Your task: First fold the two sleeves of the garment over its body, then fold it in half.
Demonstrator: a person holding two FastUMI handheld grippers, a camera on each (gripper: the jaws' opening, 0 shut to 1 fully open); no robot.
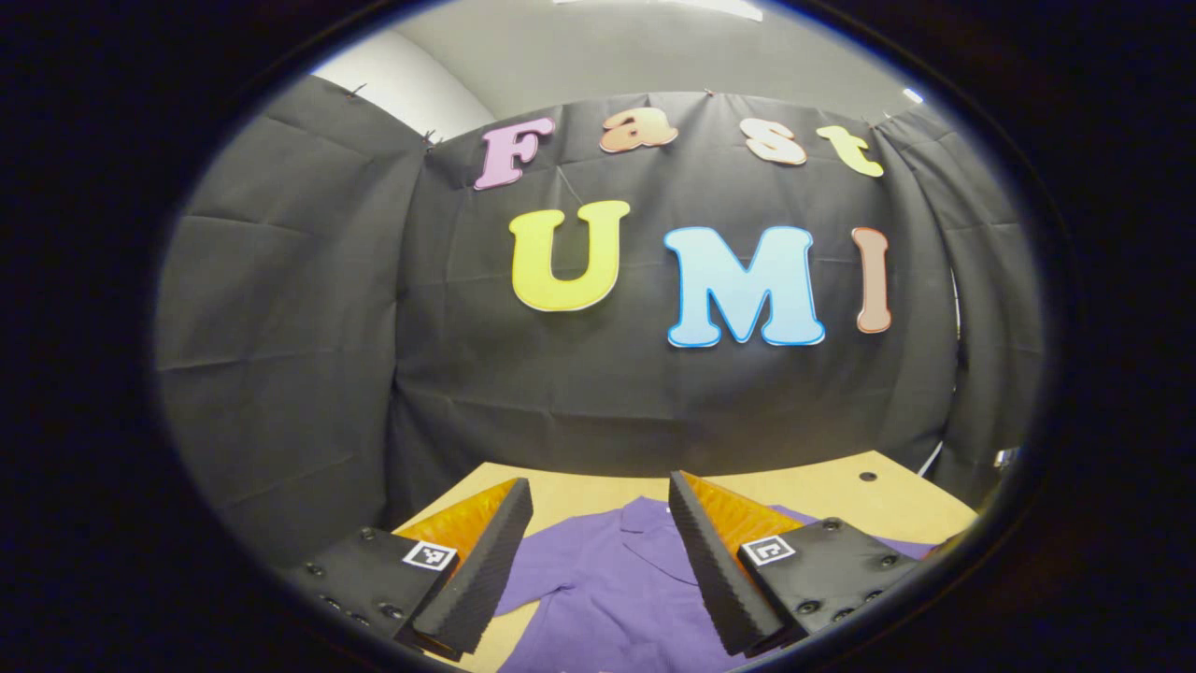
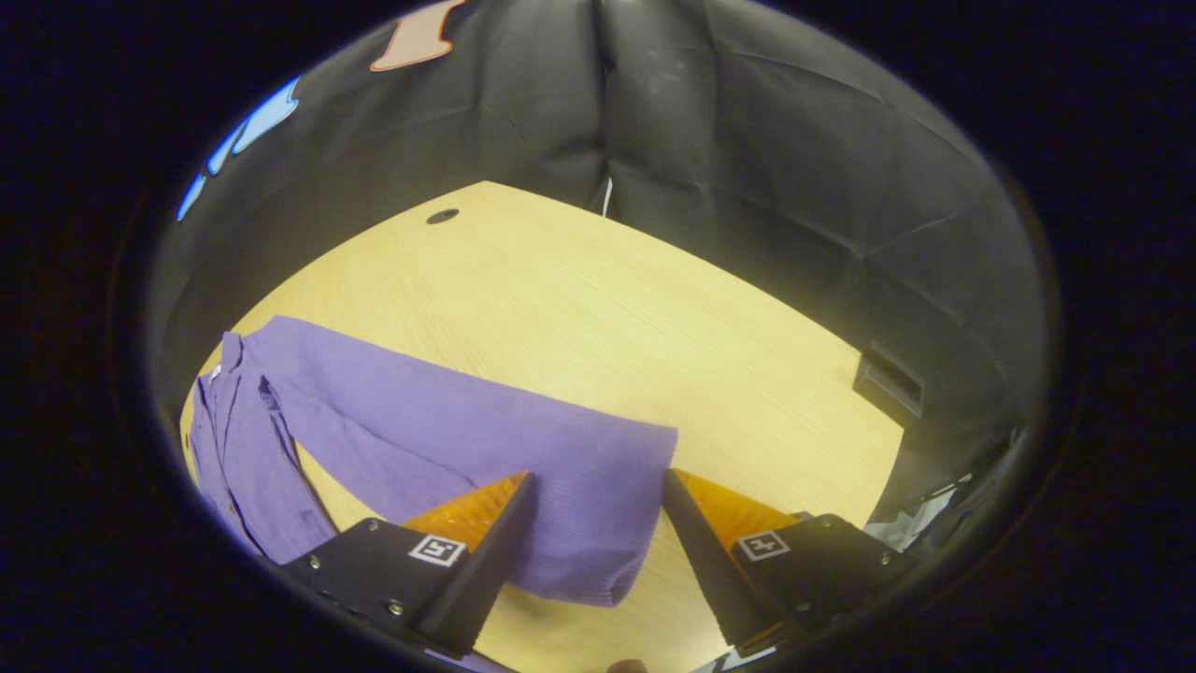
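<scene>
A purple collared garment (image 1: 617,589) lies flat on the wooden table (image 1: 822,491). In the left gripper view its collar and chest sit below my left gripper (image 1: 598,533), which hovers open above the cloth with nothing held. In the right gripper view a long purple sleeve (image 2: 486,439) stretches from the garment's body (image 2: 229,449) at the left toward the table's middle. Its cuff end (image 2: 598,551) lies between the spread fingers of my right gripper (image 2: 598,523), which is open and not pressing on it.
The light wooden table (image 2: 598,308) extends beyond the sleeve, with a small dark hole (image 2: 442,216) near its far edge. A dark box-like object (image 2: 888,383) sits at the table's right edge. Black cloth walls close the booth in behind.
</scene>
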